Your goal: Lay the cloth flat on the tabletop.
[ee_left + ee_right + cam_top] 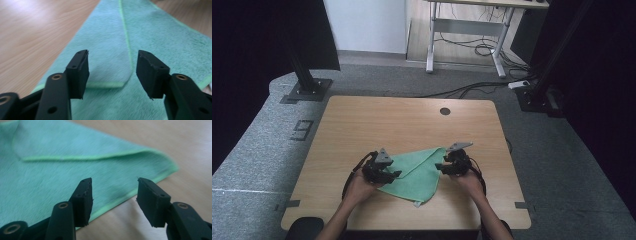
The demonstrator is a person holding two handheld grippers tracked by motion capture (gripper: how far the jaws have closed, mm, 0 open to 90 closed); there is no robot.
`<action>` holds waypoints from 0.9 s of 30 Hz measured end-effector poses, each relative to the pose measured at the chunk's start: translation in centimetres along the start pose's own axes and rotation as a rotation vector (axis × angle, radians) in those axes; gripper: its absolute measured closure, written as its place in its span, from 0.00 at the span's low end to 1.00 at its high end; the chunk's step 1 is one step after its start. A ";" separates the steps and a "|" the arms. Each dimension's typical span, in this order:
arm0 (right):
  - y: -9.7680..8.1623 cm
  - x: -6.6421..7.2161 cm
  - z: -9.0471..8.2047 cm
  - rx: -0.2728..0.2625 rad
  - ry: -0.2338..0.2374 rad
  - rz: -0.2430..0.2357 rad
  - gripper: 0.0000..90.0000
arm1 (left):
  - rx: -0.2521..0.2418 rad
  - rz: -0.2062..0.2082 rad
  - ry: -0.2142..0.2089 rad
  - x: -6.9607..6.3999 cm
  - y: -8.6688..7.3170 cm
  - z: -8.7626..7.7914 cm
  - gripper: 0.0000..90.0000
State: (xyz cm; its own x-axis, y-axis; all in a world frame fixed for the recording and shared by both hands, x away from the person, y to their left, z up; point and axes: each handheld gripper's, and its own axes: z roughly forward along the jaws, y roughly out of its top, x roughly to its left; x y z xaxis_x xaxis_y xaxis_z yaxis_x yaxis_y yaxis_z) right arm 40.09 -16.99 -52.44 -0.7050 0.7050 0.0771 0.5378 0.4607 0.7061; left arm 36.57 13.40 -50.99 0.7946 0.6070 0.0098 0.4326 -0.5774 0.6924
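both claws, left [398,174] and right [438,167], hide the cloth's [419,175] side edges.

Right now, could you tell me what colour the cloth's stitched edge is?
Bright lime green on the teal-green cloth, clearest in the left gripper view.

Cloth [422,172] is mint green, plain, with a brighter lime-green stitched hem [127,37]; a small white tag shows at its near corner. My fingers [80,72] are matt black with brass-coloured rivets. Bench [377,122] is light wood grain, pale tan, with one dark round hole. Floor [257,145] is speckled grey carpet. Grey plates sit on my black grippers.
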 end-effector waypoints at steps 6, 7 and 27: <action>-1.3 1.2 0.8 0.029 -0.060 -0.002 0.30 | 0.089 0.033 0.006 -0.3 -0.6 1.8 0.61; -1.5 1.2 0.9 0.038 -0.075 -0.002 0.28 | 0.089 0.033 0.006 -0.3 -0.6 1.8 0.64; -2.3 0.9 1.1 0.014 -0.091 -0.003 0.22 | -0.039 -0.181 0.201 9.6 5.4 -0.7 0.67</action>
State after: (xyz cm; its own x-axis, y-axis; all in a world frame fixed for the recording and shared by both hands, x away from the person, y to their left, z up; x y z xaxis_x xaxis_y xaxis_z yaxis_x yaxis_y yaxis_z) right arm 38.69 -16.83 -54.79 -0.6625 0.7490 0.0104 0.5423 0.4699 0.6965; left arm 46.23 16.47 -46.69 0.6035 0.7970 0.0238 0.5400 -0.4305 0.7232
